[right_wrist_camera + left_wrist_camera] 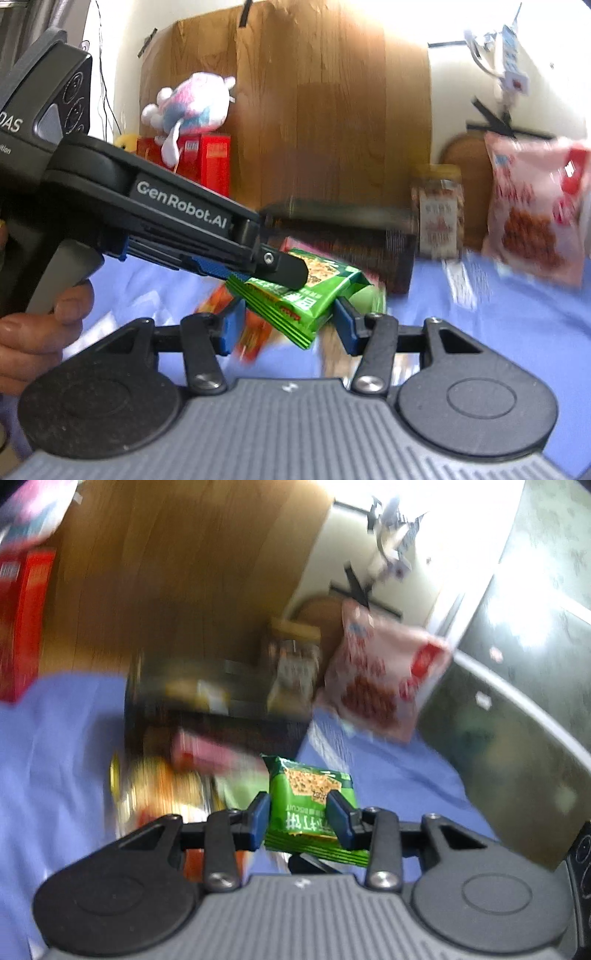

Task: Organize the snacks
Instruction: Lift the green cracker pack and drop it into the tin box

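A green biscuit packet [310, 794] sits clamped between the blue pads of my left gripper [299, 806], lifted above the blue cloth. In the right wrist view the left gripper [266, 280] reaches in from the left, one black finger lying over the same packet [314, 299]. My right gripper [288, 326] has a pad on each side of the packet's near end, and both pads seem to touch it. A hand [33, 332] holds the left gripper's handle.
Behind the packet stands a dark tray [351, 225] with other snack packets around it. An orange-red packet [255, 332] lies below. At the back are a jar [437, 210], a pink snack bag [532, 214], red boxes [207, 162] and a plush toy [192, 103].
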Available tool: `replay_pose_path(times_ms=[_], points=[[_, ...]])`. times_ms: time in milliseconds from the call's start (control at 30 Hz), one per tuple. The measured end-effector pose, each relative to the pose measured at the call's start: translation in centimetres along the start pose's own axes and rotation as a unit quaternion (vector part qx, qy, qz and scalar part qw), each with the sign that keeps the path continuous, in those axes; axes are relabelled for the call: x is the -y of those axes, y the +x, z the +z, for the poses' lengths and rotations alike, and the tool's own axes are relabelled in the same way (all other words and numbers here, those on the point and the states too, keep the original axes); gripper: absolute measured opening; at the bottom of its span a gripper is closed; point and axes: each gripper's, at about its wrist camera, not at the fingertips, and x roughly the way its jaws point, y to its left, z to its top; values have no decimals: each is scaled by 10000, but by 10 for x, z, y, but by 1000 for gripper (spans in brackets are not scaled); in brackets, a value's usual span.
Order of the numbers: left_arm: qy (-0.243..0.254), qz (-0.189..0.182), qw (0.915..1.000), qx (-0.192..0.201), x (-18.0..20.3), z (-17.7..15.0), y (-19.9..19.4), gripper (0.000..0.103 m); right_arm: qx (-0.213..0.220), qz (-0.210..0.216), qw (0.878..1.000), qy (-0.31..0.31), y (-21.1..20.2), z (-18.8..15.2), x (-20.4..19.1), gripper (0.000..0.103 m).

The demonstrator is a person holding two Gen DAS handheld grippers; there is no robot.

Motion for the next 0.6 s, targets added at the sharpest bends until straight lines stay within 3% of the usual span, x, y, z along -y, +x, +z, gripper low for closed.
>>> replay_pose_path(times_ms=[233, 300, 333, 433, 500, 600], points=[[39, 475, 9975, 517, -19, 85, 55, 34, 273, 173, 9994, 103, 84, 71, 46, 55], [31, 603, 9971, 466, -28, 100, 79, 34, 195, 107, 9997, 55, 113, 84, 54, 55], [13, 620, 9973, 381, -32, 104, 91, 34, 122, 67, 9999, 10, 127, 88, 57, 60], [-24, 660, 9978, 50, -40, 102, 117, 34, -318, -125, 9994, -11, 156, 85, 66, 61], [-24, 579, 9983, 101, -38, 95, 114, 34, -350, -339, 9988, 95, 148, 78, 73, 61], [63, 434, 9989, 186, -29, 81, 101, 34, -49, -498, 9972, 558, 104, 62, 86, 61]])
